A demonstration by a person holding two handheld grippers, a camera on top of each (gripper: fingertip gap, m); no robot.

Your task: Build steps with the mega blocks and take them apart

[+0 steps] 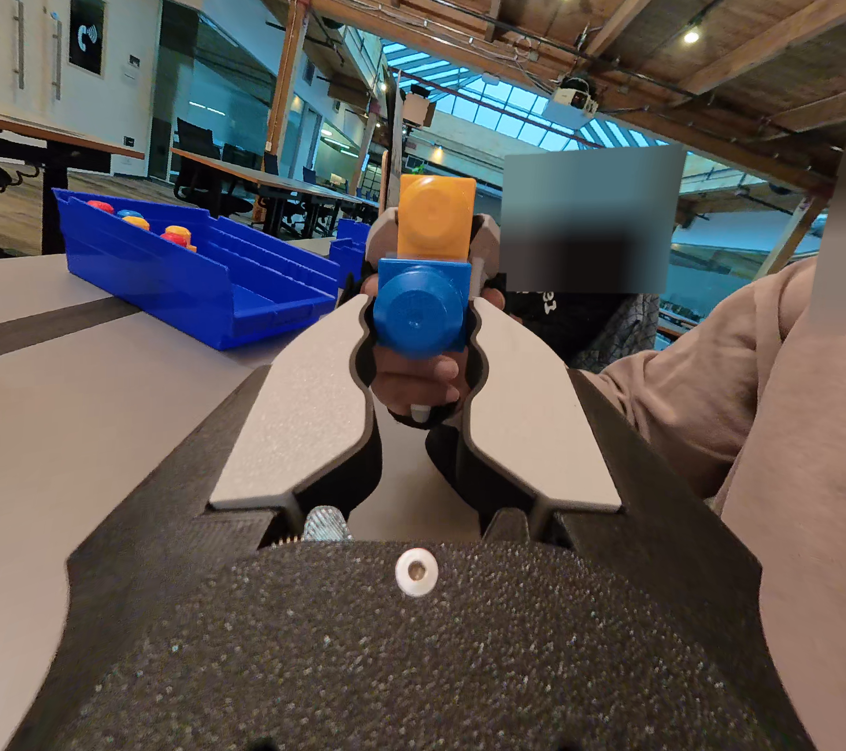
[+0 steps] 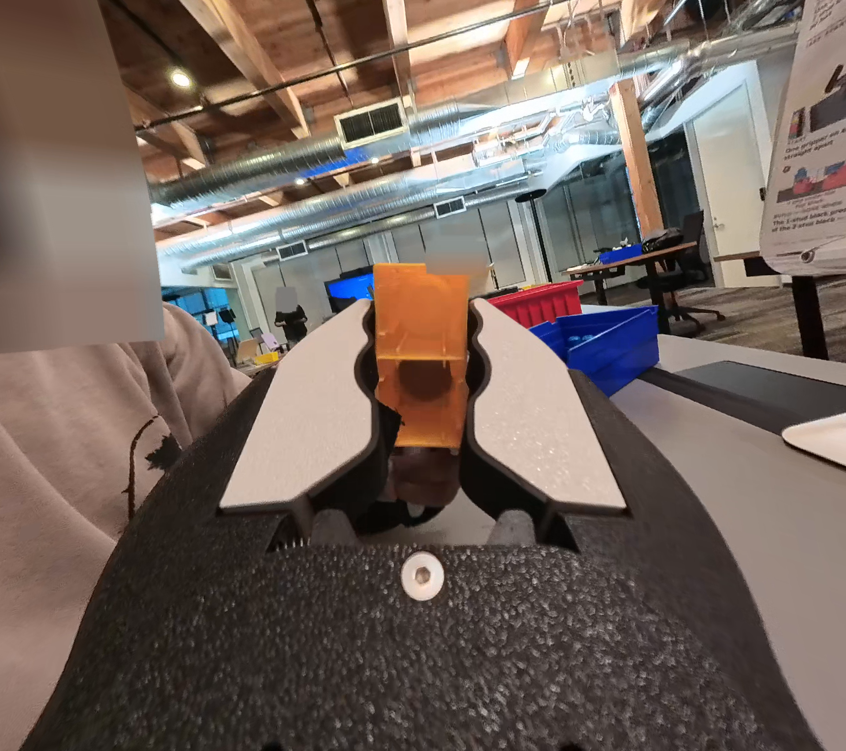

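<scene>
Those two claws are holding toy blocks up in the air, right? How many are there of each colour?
Blue block, gripped by the left claw: 1
Orange block, gripped by the right claw: 1
Total: 2 blocks held, with the blue one sitting against the orange one.

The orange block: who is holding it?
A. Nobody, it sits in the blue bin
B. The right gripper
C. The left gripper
B: the right gripper is shut on the orange block, while the left gripper clamps the blue block beside it.
</scene>
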